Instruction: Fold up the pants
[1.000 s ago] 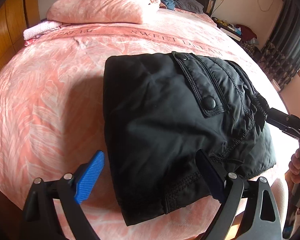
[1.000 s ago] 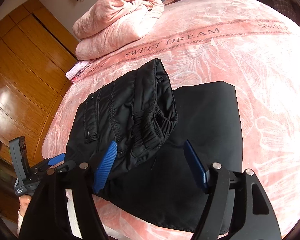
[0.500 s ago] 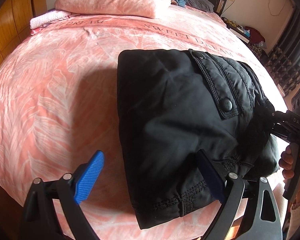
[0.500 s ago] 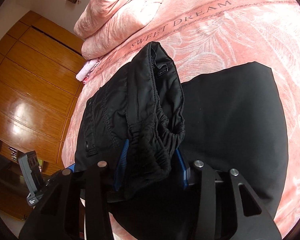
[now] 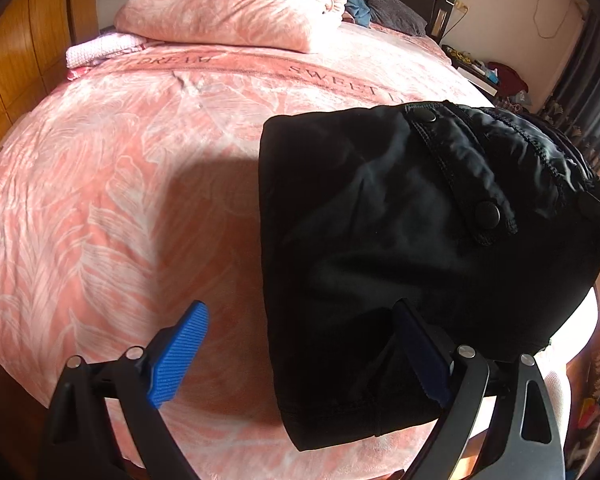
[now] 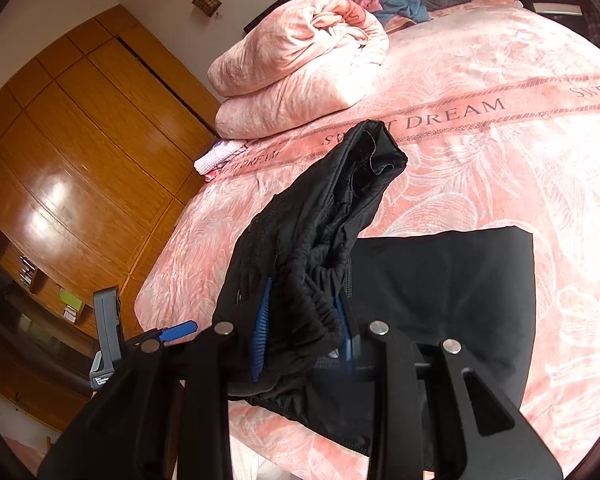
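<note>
1. The black pants (image 5: 400,240) lie on the pink bedspread (image 5: 120,200), near the near edge of the bed. They are already folded into a thick bundle, and one flat layer spreads to the right under it in the right wrist view.
2. The right gripper (image 6: 304,332) is clenched on the gathered elastic waistband (image 6: 316,292) and lifts this end above the flat layer.
3. The left gripper (image 5: 300,352) is released, with its jaws wide apart. Its right finger (image 5: 420,356) touches or presses the near part of the bundle, and its left finger (image 5: 178,354) hangs over bare bedspread.
4. My judgement of the step: the waistband end is being carried over to make the next fold.
5. To do it well, I would keep the right grip firm on all layers of the waistband, because the padded cloth seems slippery and thick.
6. The left gripper should hold down the near edge, so the lower layer does not slide.
7. Lay the raised end down evenly, with edges matching, before opening.
8. A folded pink quilt (image 6: 296,80) lies far from the pants, well apart.
</note>
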`<action>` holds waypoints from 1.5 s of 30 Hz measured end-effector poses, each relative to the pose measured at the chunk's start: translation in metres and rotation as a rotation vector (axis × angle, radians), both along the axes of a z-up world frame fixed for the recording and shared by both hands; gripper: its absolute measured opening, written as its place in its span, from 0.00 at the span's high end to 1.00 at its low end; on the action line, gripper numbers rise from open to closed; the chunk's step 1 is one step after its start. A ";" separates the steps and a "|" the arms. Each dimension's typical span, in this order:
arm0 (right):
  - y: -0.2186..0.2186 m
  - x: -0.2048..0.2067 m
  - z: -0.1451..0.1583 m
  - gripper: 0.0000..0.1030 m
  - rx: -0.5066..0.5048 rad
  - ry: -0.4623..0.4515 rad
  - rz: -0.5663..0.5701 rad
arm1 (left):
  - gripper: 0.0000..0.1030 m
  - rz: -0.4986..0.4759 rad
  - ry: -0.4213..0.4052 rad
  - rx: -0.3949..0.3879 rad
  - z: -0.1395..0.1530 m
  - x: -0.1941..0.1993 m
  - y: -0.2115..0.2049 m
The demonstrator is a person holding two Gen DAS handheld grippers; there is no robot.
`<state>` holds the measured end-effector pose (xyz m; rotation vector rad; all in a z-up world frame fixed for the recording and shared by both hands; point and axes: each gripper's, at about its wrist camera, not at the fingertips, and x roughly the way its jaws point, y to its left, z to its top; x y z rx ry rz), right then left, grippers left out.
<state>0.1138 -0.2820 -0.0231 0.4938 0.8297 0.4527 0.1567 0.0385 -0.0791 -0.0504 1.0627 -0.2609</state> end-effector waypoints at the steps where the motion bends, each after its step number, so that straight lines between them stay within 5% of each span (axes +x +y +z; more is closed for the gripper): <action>1: -0.003 -0.002 0.004 0.73 -0.012 -0.006 -0.008 | 0.09 -0.003 0.004 0.001 0.000 0.000 -0.002; 16: -0.062 -0.038 -0.014 0.73 -0.068 0.066 -0.128 | 0.09 -0.105 0.005 0.020 -0.005 -0.005 -0.044; 31: -0.086 -0.040 -0.099 0.70 -0.037 0.230 -0.201 | 0.09 -0.127 0.025 0.041 -0.017 -0.001 -0.058; 39: -0.082 -0.048 -0.081 0.56 -0.074 0.211 -0.181 | 0.09 -0.118 0.004 0.050 -0.007 -0.009 -0.053; 42: -0.085 -0.059 -0.069 0.41 -0.048 0.189 -0.181 | 0.09 -0.109 0.003 0.038 0.000 -0.015 -0.046; 45: -0.084 -0.071 -0.059 0.41 -0.062 0.170 -0.174 | 0.09 -0.113 0.007 0.036 0.002 -0.023 -0.043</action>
